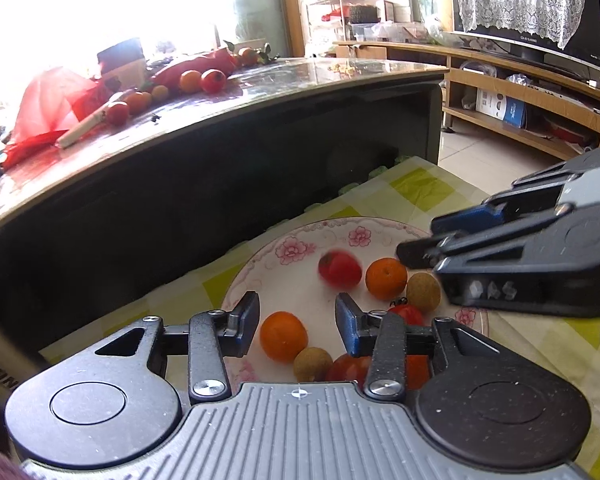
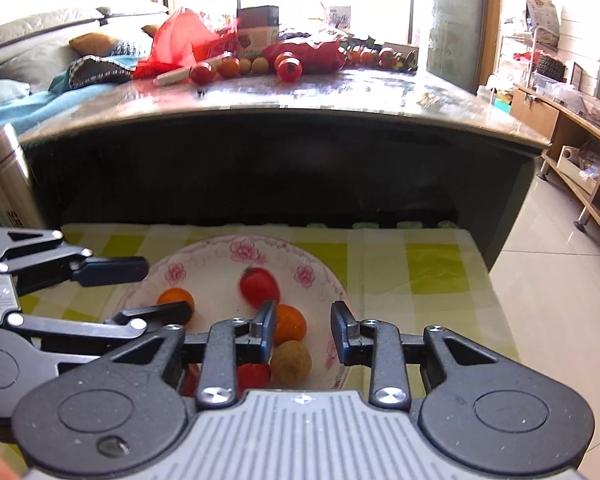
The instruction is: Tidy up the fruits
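A flowered white plate (image 1: 296, 252) (image 2: 220, 245) sits on a green-checked cloth and holds several fruits. Among them are a blurred red fruit (image 1: 339, 270) (image 2: 259, 286), two oranges (image 1: 385, 279) (image 1: 282, 336), two brown longans (image 1: 423, 292) (image 1: 311, 364) and red tomatoes (image 1: 349, 368). My left gripper (image 1: 296, 320) (image 2: 168, 290) hovers open over the plate's near side with nothing between its fingers. My right gripper (image 2: 304, 330) (image 1: 431, 236) is open too, above the plate's right part, over an orange (image 2: 290, 324) and a longan (image 2: 291, 362).
Behind the cloth stands a dark coffee table (image 2: 300, 100) with a glossy top carrying more tomatoes and oranges (image 2: 290, 67), red bags (image 1: 48, 100) and a box. A steel flask (image 2: 4, 176) stands at the left. Wooden TV shelving (image 1: 519, 92) and tiled floor lie to the right.
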Motion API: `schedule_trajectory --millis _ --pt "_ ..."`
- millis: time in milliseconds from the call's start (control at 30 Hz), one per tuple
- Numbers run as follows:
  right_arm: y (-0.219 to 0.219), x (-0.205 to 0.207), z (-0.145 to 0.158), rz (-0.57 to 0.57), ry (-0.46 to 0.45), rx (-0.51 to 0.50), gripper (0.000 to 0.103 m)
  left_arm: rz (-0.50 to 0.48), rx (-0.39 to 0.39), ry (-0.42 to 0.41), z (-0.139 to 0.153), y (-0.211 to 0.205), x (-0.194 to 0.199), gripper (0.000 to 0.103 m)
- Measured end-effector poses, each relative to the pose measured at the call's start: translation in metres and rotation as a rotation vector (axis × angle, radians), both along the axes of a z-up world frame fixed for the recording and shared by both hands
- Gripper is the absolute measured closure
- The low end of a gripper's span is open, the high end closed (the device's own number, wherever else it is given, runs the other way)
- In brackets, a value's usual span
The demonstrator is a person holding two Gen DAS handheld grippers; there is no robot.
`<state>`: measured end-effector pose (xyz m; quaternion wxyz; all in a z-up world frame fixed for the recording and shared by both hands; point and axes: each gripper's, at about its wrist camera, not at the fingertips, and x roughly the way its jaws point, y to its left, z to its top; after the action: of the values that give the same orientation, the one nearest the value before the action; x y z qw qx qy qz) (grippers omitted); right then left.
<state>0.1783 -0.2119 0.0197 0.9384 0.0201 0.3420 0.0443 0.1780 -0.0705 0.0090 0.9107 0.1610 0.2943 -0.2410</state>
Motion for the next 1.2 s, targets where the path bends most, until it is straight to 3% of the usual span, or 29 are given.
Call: schedule_trajectory --millis 167,533,700,1133,1200 --pt "-0.005 -0.019 0.013 -0.036 0.001 0.022 0.064 0.027 -0.017 -0.001 0.011 0.010 -0.015 0.051" --pt "0.012 -0.085 0.019 -0.022 0.036 0.032 0.059 0.071 -0.047 0.022 0.026 0.021 -0.066 0.032" --pt "0.011 -0.111 0.024 -0.043 0.039 0.045 0.058 0.105 -0.038 0.016 0.031 0.022 -0.088 0.019" --pt "0.018 -0.166 0.036 -0.062 0.026 0.054 0.055 0.191 -0.034 -0.021 0.038 0.037 -0.139 0.007" --pt "0.019 -0.174 0.036 -0.065 0.025 0.052 0.053 0.202 -0.035 -0.031 0.039 0.039 -0.146 0.000"
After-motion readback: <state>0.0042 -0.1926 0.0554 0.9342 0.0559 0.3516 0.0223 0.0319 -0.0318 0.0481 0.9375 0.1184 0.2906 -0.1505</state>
